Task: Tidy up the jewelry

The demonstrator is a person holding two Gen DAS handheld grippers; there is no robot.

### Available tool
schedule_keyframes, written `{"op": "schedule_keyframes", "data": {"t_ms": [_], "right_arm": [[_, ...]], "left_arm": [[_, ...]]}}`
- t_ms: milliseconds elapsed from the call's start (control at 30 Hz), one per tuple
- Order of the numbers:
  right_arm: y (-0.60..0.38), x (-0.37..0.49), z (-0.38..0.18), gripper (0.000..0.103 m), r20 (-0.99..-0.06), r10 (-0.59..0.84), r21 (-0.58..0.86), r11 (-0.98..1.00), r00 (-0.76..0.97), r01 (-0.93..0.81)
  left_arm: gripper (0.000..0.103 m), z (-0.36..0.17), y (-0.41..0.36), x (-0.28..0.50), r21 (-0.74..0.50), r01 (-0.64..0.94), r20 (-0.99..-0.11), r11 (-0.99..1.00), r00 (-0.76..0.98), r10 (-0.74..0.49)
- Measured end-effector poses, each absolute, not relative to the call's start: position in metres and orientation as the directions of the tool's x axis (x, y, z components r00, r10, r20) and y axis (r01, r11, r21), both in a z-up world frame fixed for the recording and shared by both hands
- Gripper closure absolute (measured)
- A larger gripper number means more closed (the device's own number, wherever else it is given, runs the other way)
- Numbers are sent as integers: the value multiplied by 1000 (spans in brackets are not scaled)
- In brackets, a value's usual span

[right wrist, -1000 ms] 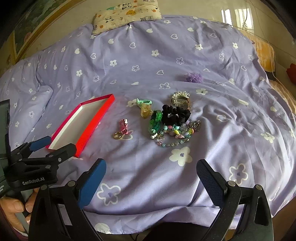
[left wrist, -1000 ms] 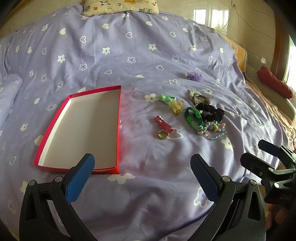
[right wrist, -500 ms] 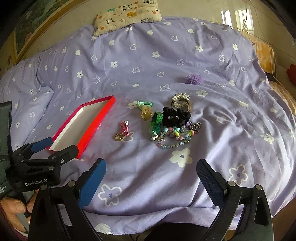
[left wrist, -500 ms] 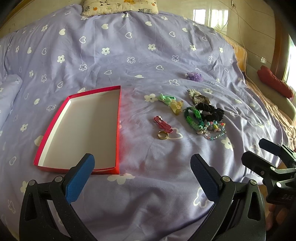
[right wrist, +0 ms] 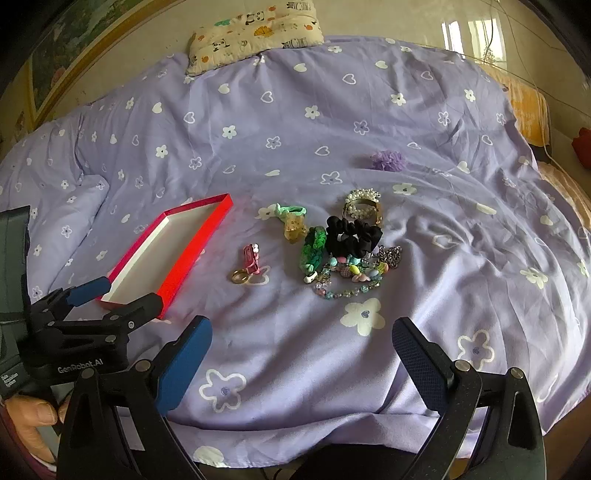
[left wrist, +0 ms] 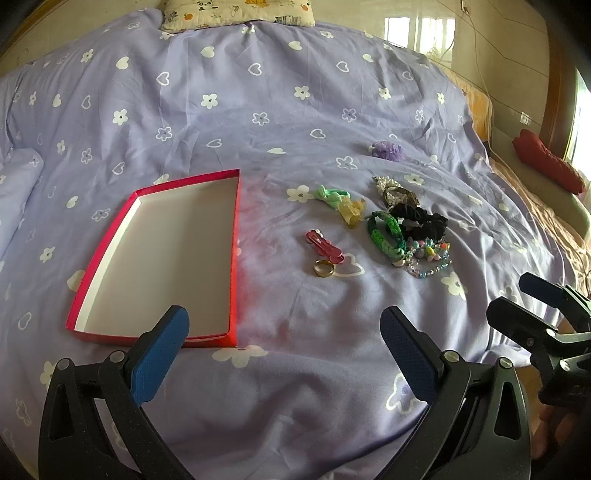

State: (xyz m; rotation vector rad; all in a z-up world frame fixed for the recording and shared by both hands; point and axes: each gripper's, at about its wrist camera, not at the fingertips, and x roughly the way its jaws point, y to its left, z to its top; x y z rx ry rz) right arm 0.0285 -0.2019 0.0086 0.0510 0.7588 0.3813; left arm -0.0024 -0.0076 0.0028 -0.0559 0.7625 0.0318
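Observation:
An empty red tray (left wrist: 236,236) with a white inside lies on the purple bedspread, also in the right wrist view (right wrist: 192,243). To its right lie a gold ring (left wrist: 324,268), a red hair clip (left wrist: 323,244), a green braided bracelet (left wrist: 386,230), a black scrunchie (left wrist: 421,219), a bead bracelet (left wrist: 428,258) and a green-and-yellow hair tie (left wrist: 341,203). The same pile shows in the right wrist view, with the ring (right wrist: 240,276) and scrunchie (right wrist: 352,236). My left gripper (left wrist: 284,345) is open and empty near the tray's front edge. My right gripper (right wrist: 301,349) is open and empty, short of the pile.
A purple pom-pom hair tie (left wrist: 387,149) lies farther back on the bed. A pearl hair piece (right wrist: 364,205) sits behind the scrunchie. A patterned pillow (right wrist: 251,31) is at the head of the bed. The bed's edge falls away on the right.
The scene sits a little lower in the right wrist view, so that gripper has shifted slightly. The left gripper has barely moved. Both stay open and nothing on the bed has moved.

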Motion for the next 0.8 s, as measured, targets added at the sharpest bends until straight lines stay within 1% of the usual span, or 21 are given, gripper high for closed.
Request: {"op": "schedule_keyframes", "data": {"t_ms": [433, 800], "right_arm": [[-202, 29, 9, 4, -658, 361, 187, 928, 660, -321], [-200, 30, 8, 4, -658, 366, 202, 928, 658, -314]], "left_arm": [[0, 2, -10, -2, -38, -49, -693, 998, 721, 9], [0, -13, -13, 5, -43, -45, -704, 998, 710, 2]]}}
